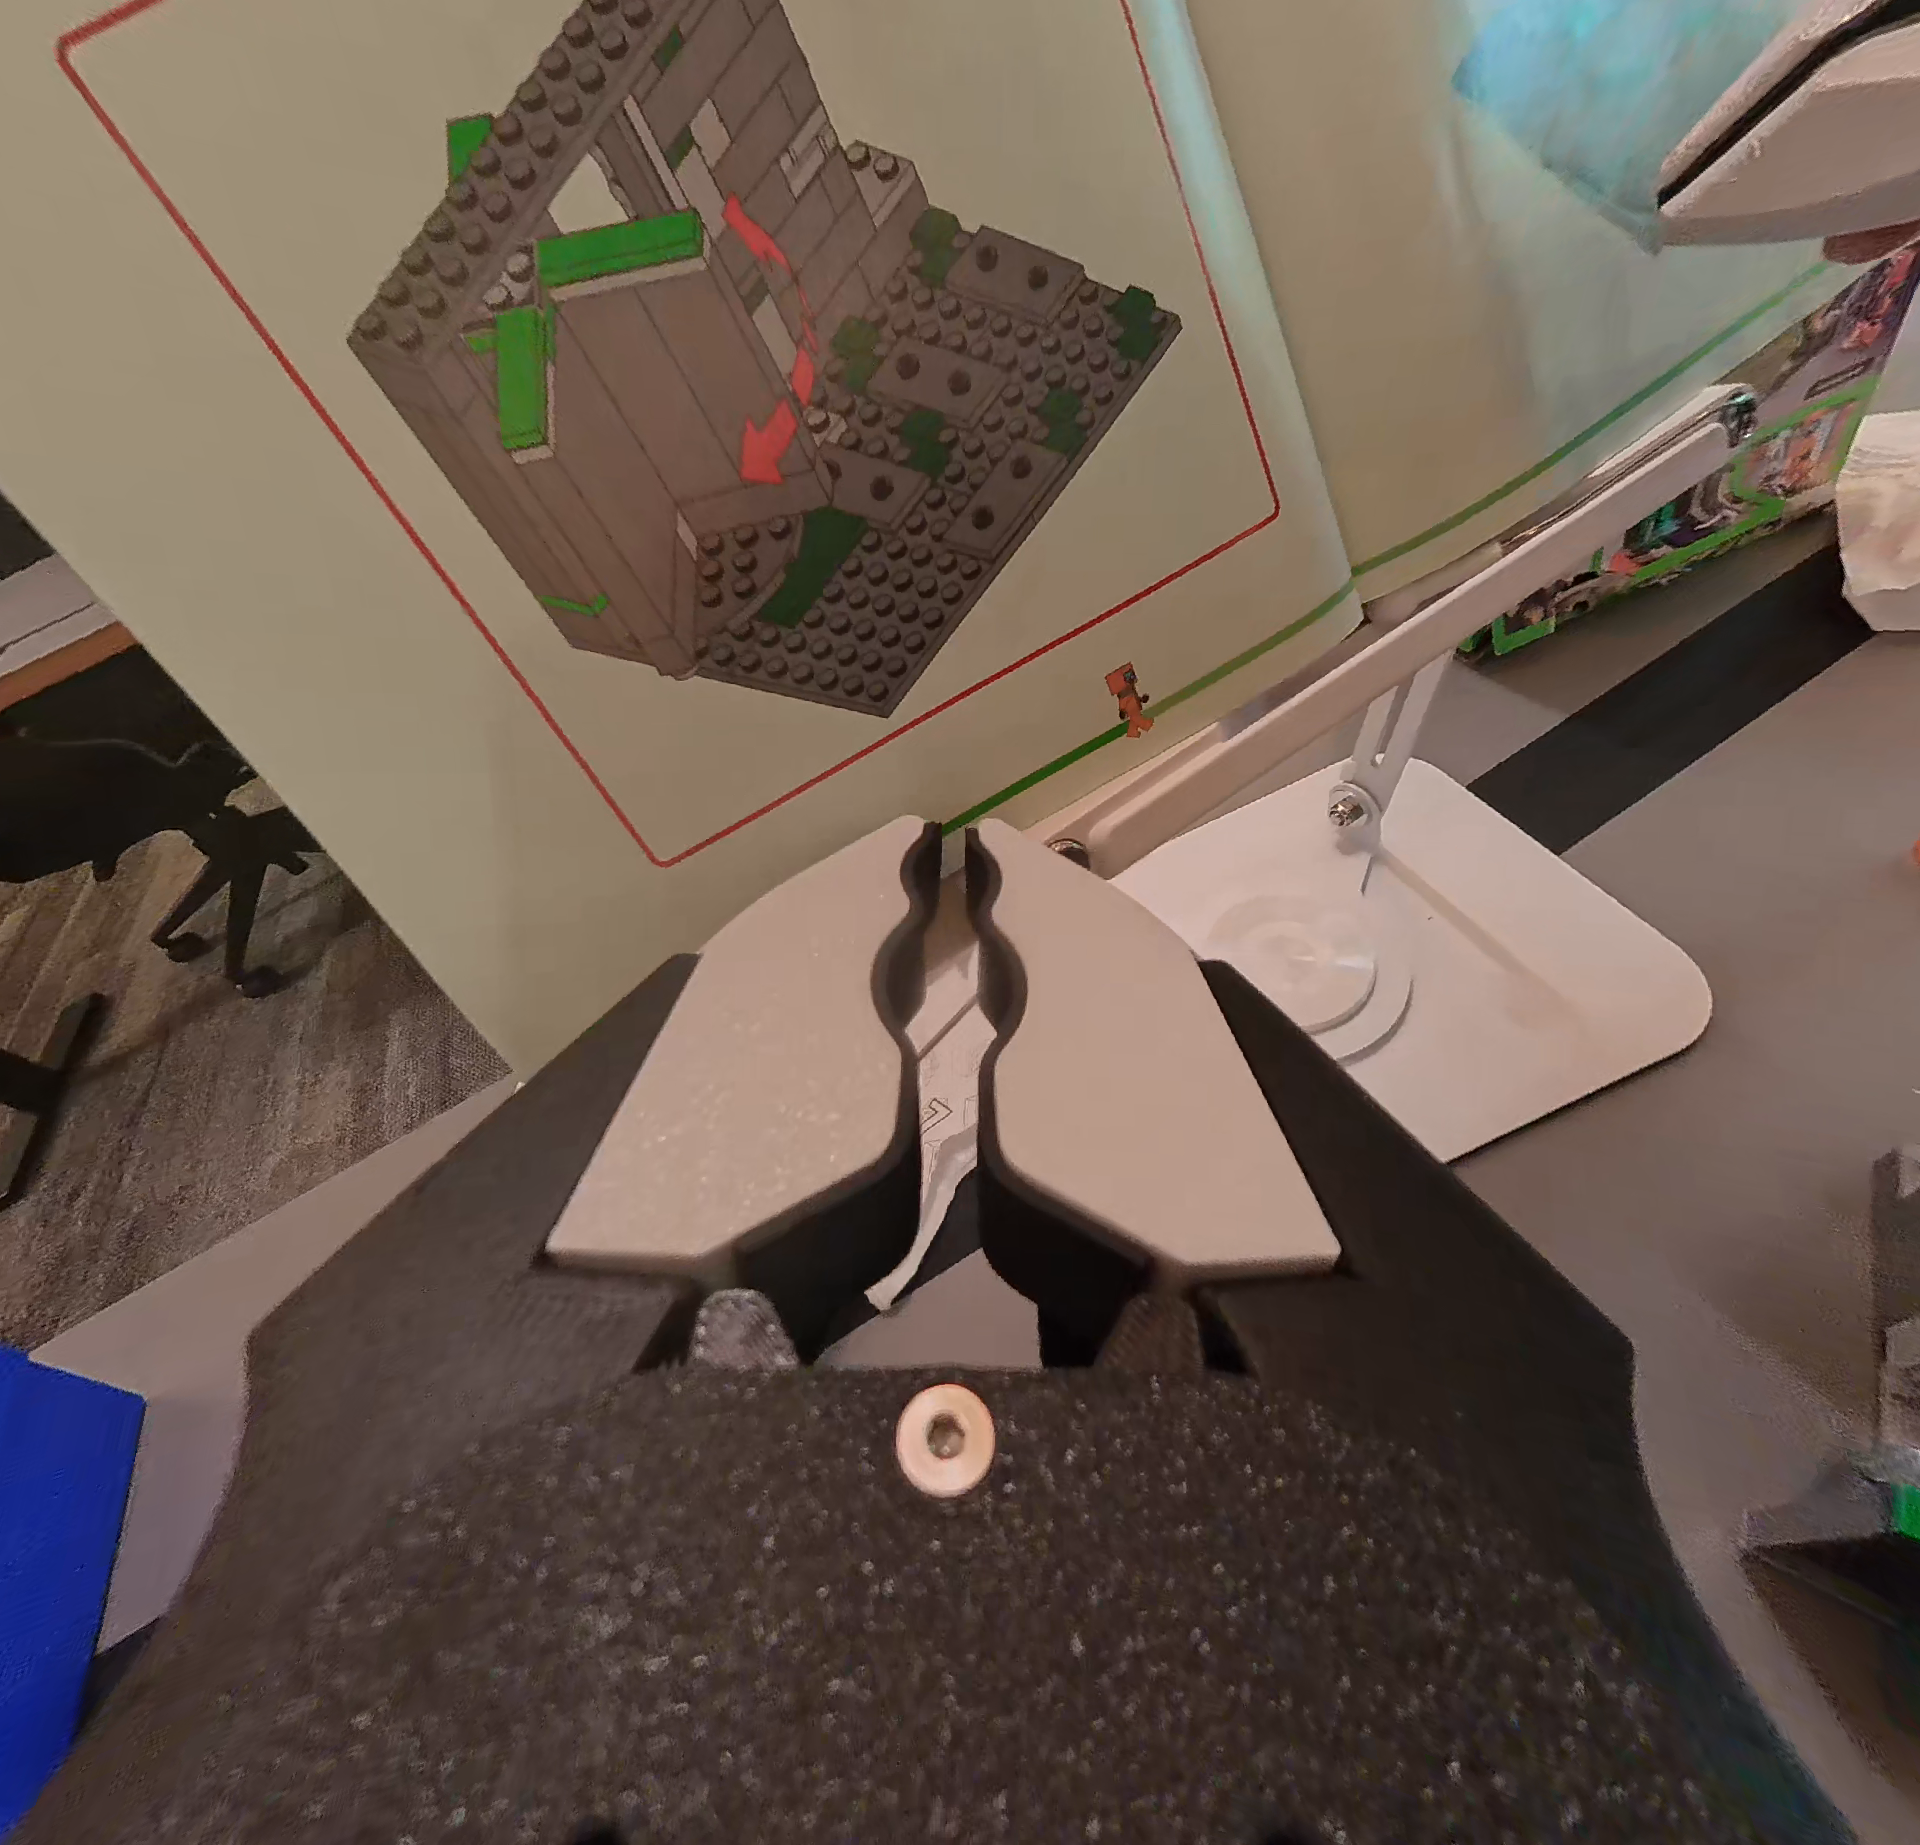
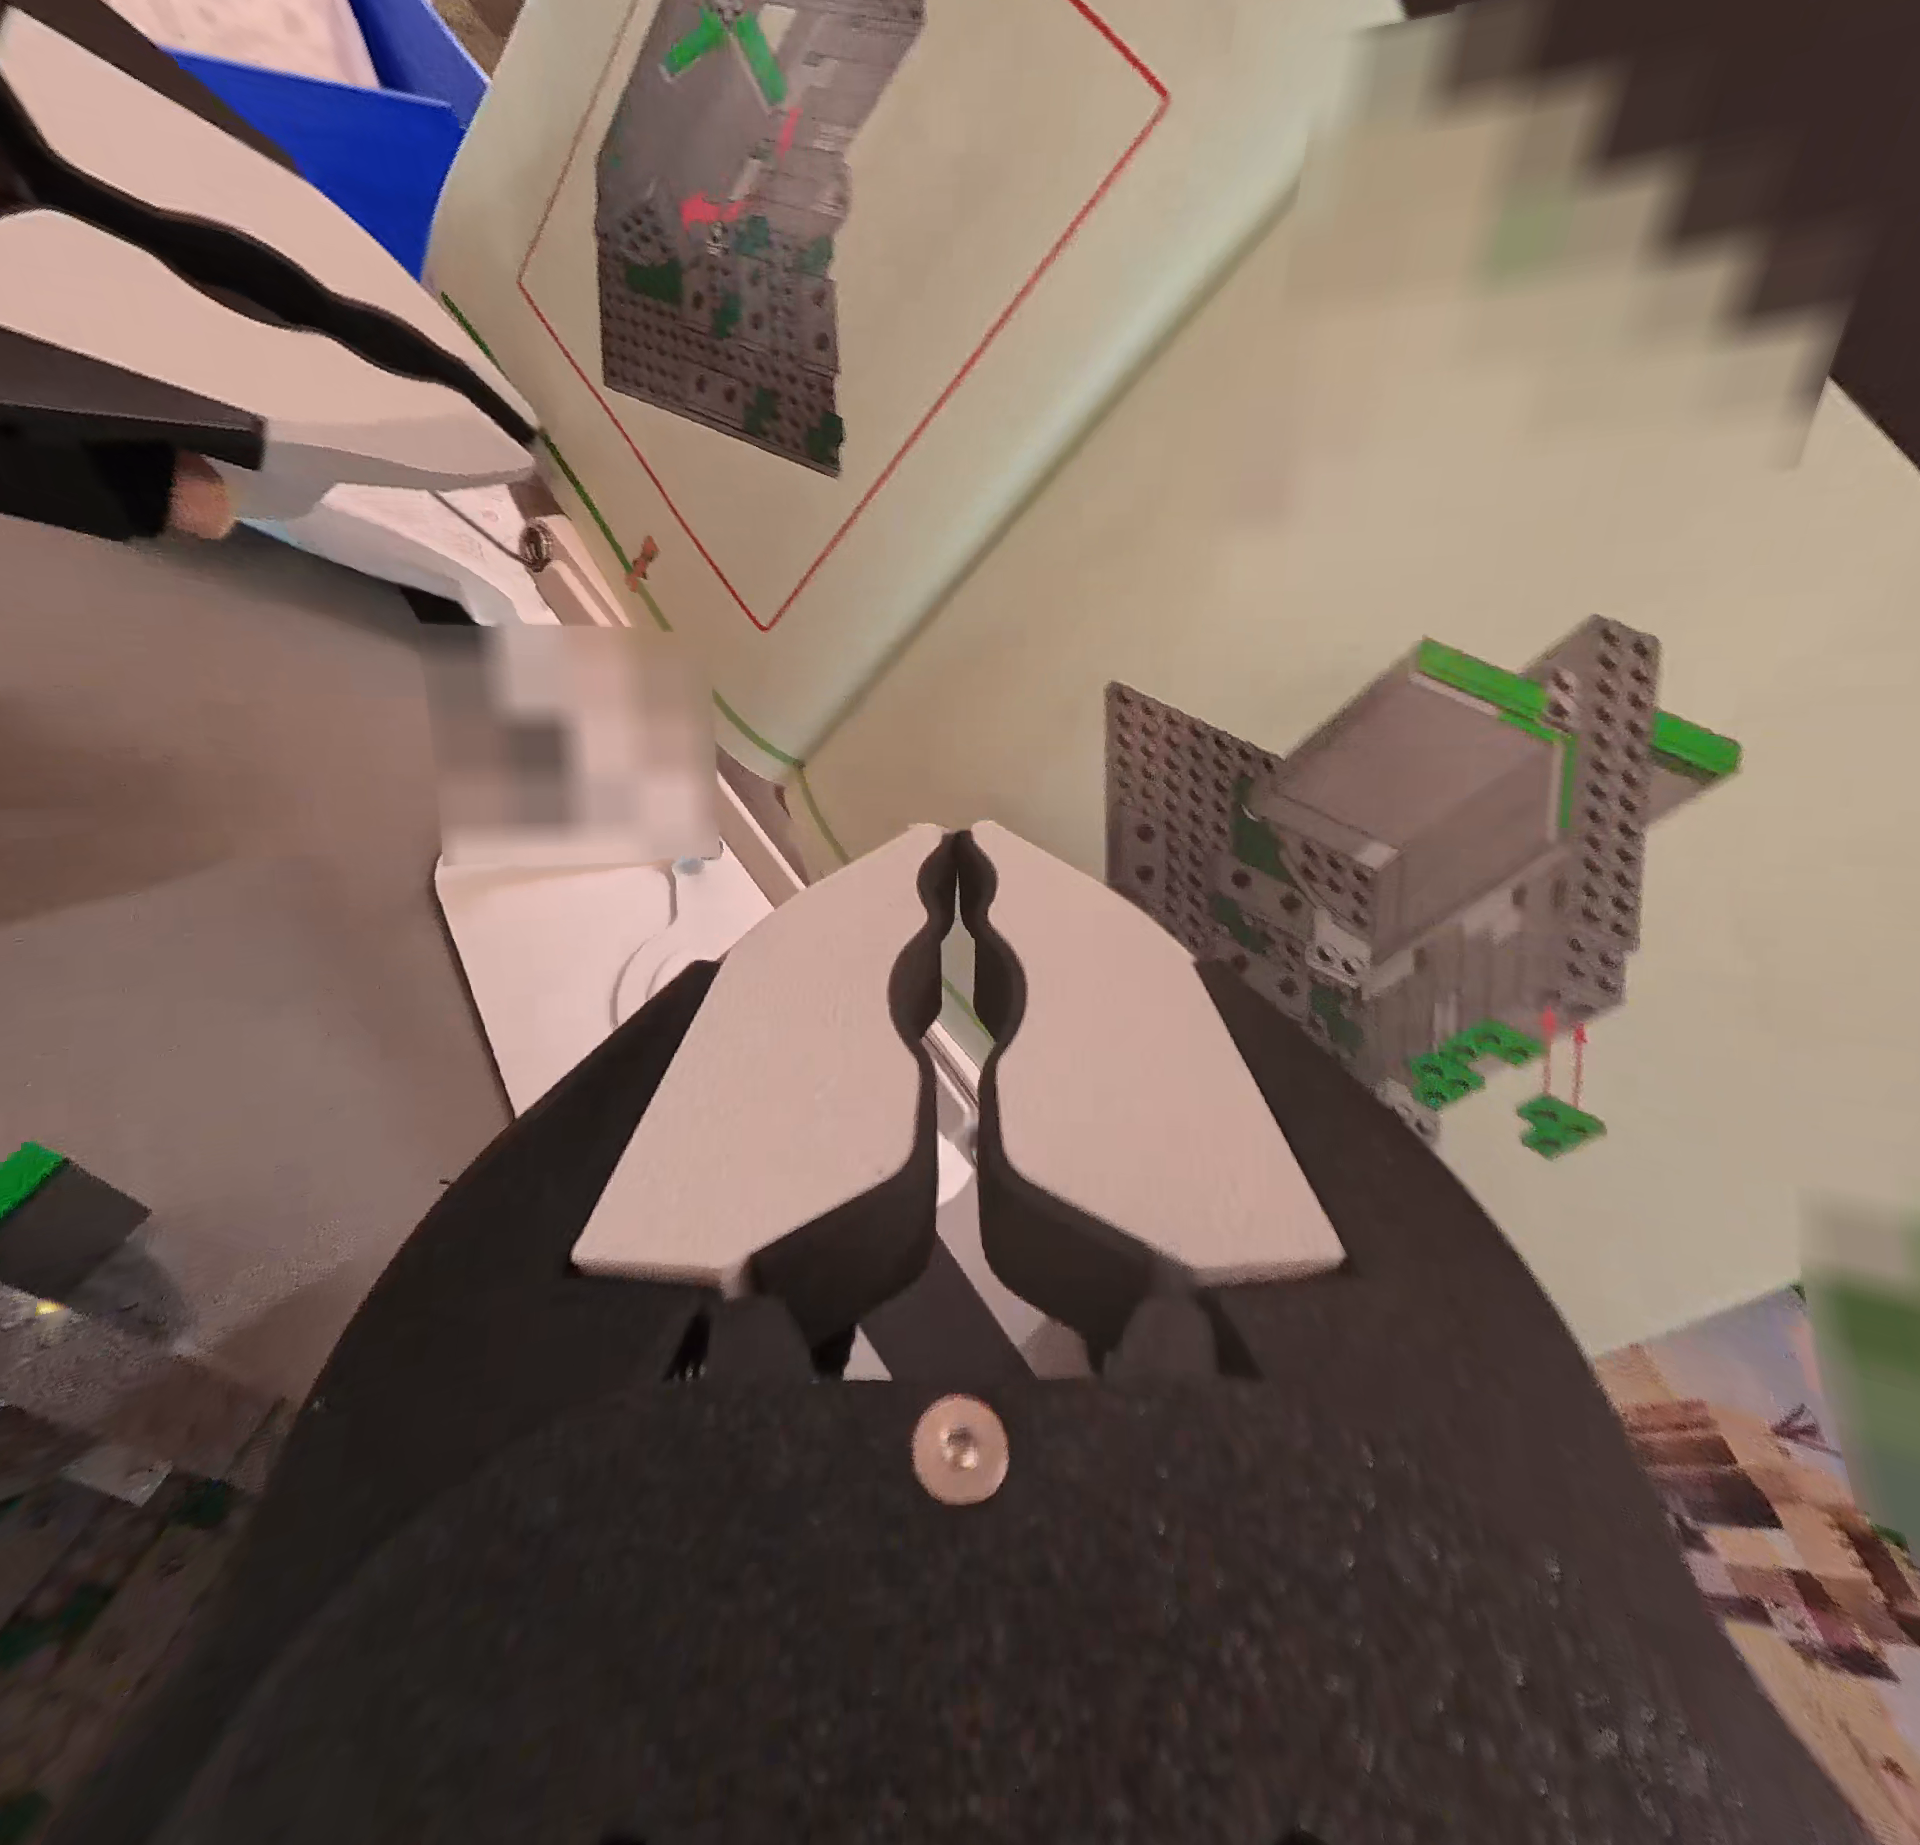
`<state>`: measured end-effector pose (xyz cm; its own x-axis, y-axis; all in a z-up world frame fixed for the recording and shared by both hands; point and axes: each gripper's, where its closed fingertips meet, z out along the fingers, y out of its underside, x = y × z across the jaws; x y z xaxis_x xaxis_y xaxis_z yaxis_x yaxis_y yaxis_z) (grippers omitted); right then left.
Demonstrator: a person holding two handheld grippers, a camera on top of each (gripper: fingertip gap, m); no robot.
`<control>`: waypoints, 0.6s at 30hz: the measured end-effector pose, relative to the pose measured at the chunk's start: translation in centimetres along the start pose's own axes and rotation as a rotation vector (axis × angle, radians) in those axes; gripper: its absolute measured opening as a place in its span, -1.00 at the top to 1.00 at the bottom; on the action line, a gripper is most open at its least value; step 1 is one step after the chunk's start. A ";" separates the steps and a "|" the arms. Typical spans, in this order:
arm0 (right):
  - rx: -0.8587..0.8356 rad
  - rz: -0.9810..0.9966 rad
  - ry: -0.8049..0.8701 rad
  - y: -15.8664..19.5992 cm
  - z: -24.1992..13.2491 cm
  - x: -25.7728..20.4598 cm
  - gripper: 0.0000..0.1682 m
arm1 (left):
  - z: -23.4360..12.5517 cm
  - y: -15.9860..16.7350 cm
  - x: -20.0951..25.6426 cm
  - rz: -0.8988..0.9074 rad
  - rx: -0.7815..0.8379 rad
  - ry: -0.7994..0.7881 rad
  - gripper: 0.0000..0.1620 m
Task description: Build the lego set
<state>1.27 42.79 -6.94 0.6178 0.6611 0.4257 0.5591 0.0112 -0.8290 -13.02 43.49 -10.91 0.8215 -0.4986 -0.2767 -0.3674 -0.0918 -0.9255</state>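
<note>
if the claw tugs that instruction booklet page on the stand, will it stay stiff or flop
Likely floppy: the instruction booklet is thin paper whose open pages already curve at the fold. It probably weighs little, so a tug could slide it along the white stand, where it only leans. The left claw looks pinched on its lower edge.

Your right wrist view smears the instruction booklet point(image 2: 1039, 507) with motion blur, so its right-page diagram point(image 2: 1434, 891) reads only roughly. The lego build point(image 1: 1896, 1400) is cut off at the left wrist view's right edge, blurred. You cannot identify the blue object point(image 1: 52, 1546) cropped at its left edge.
</note>
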 end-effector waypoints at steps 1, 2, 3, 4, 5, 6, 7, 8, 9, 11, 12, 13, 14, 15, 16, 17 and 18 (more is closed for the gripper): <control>0.002 0.005 0.004 0.2 -0.2 0.2 1.00 | -0.2 -0.1 0.1 0.001 0.002 -0.002 0.95; 0.001 0.006 0.006 0.4 -0.4 0.2 1.00 | -0.4 -0.1 0.2 0.002 0.004 0.000 0.95; -0.003 0.004 0.004 0.6 -0.4 0.1 1.00 | -0.6 -0.1 0.3 0.001 0.006 0.005 0.95; -0.008 -0.002 0.000 0.9 -0.4 -0.1 1.00 | -0.9 -0.1 0.4 0.000 0.010 0.005 0.95; -0.013 -0.013 -0.002 1.1 -0.3 -0.4 1.00 | -1.2 -0.2 0.5 -0.001 0.016 0.005 0.95; -0.018 -0.027 -0.003 1.2 -0.2 -0.7 1.00 | -1.5 -0.2 0.6 -0.007 0.024 0.006 0.95; -0.021 -0.042 -0.003 1.3 -0.1 -1.0 1.00 | -1.9 -0.3 0.7 -0.020 0.037 0.010 0.95; -0.023 -0.055 -0.005 1.3 0.1 -1.2 1.00 | -2.4 -0.3 0.9 -0.038 0.049 0.018 0.95; -0.024 -0.063 -0.008 1.3 0.2 -1.5 1.00 | -2.8 -0.3 1.2 -0.056 0.060 0.027 0.95; -0.016 -0.066 -0.013 1.1 0.3 -2.0 1.00 | -3.6 -0.1 1.8 -0.081 0.081 0.041 0.96; -0.008 -0.060 -0.016 0.9 0.2 -2.2 1.00 | -4.0 0.0 2.1 -0.089 0.089 0.048 0.96; 0.004 -0.051 -0.018 0.8 0.0 -2.5 1.00 | -4.4 0.3 2.6 -0.098 0.094 0.057 0.97; 0.018 -0.043 -0.020 0.7 -0.2 -2.8 1.00 | -4.7 0.6 3.0 -0.106 0.097 0.067 0.97; 0.031 -0.033 -0.018 0.7 -0.4 -3.1 1.00 | -5.0 1.0 3.5 -0.115 0.099 0.078 0.97; 0.046 -0.020 -0.014 0.7 -0.6 -3.4 1.00 | -5.2 1.4 3.9 -0.122 0.102 0.089 0.97; 0.062 -0.005 -0.011 0.7 -0.9 -3.8 1.00 | -5.3 1.7 4.4 -0.132 0.105 0.100 0.97; 0.080 0.013 -0.010 0.8 -1.2 -4.2 1.00 | -5.4 2.1 4.9 -0.144 0.106 0.116 0.98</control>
<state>-0.22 39.14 -8.98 0.6192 0.6691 0.4110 0.5048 0.0618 -0.8610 -12.16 36.26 -12.85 0.8041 -0.5836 -0.1137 -0.1971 -0.0813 -0.9770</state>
